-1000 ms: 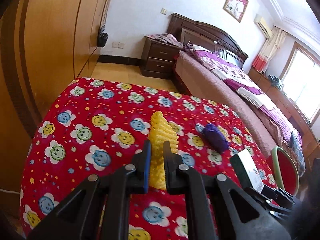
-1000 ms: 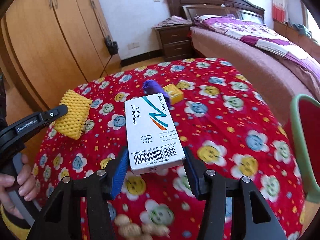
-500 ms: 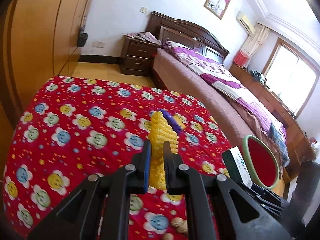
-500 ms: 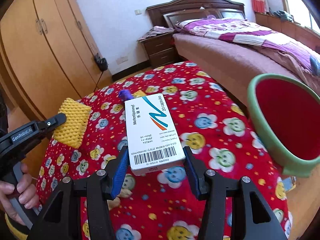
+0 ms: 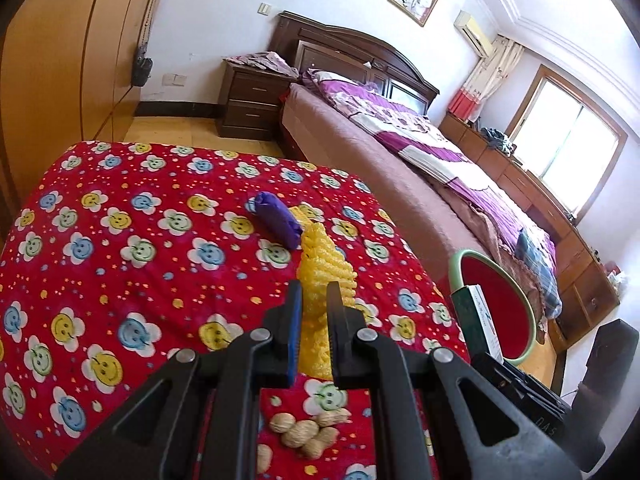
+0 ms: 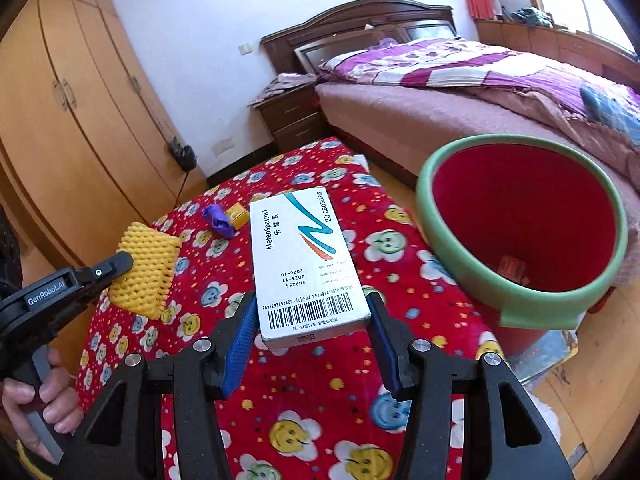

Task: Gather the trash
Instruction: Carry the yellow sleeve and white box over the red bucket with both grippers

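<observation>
Yellow foam netting is pinched in the left gripper and the medicine box clamped in the right gripper, both short of the red bin (something small already lies inside), while a purple wrapper waits on the table.

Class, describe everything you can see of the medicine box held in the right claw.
The medicine box is a flat white cardboard carton printed "MeteoSpasmyl" and "20 capsules", with a blue and orange swoosh, a date stamp and a barcode at its near end. It looks closed and undented. The right claw clamps its near end between blue pads, holding it face up above the red flowered tablecloth, beside the green-rimmed red bin. In the left wrist view its dark green edge shows.
</observation>
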A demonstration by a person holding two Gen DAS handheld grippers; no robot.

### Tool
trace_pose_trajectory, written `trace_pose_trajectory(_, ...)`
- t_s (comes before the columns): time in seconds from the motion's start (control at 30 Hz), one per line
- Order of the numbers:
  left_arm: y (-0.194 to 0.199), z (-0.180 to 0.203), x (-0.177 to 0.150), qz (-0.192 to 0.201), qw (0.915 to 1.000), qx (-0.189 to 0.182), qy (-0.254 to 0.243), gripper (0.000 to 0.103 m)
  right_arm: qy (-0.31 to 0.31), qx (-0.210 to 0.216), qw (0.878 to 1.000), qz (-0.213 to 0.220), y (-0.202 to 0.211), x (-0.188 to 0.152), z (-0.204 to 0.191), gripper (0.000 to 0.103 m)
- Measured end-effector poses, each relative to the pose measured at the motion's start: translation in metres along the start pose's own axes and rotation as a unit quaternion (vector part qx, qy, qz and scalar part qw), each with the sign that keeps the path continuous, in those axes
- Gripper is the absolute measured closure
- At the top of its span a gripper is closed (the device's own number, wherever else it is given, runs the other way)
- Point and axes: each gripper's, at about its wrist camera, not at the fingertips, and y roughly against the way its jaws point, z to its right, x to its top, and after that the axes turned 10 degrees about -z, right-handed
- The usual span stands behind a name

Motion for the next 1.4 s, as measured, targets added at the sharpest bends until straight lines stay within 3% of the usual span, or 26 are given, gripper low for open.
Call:
trace_pose_trajectory(0.3,-0.002,0.029,0.000,-0.004,0.9997,-0.008,-0.024,0.092,-0.025,0.001,0.999,0.021,0.016,-0.003,0.025,0.048)
trace_pose_trajectory(0.73,-0.018,0.082,0.004,-0.025,0.9965,-0.050,-0.062,0.092,-0.077,-0.016,0.995,0.056,0.041,-0.007,0.074,0.048)
trace_pose_trajectory(1.4,-0.079,0.194,0.004,-0.041,0.9812,-0.095,-0.163,0.092,-0.132,-0.060,0.986,0.083,0.055,-0.002,0.145,0.048)
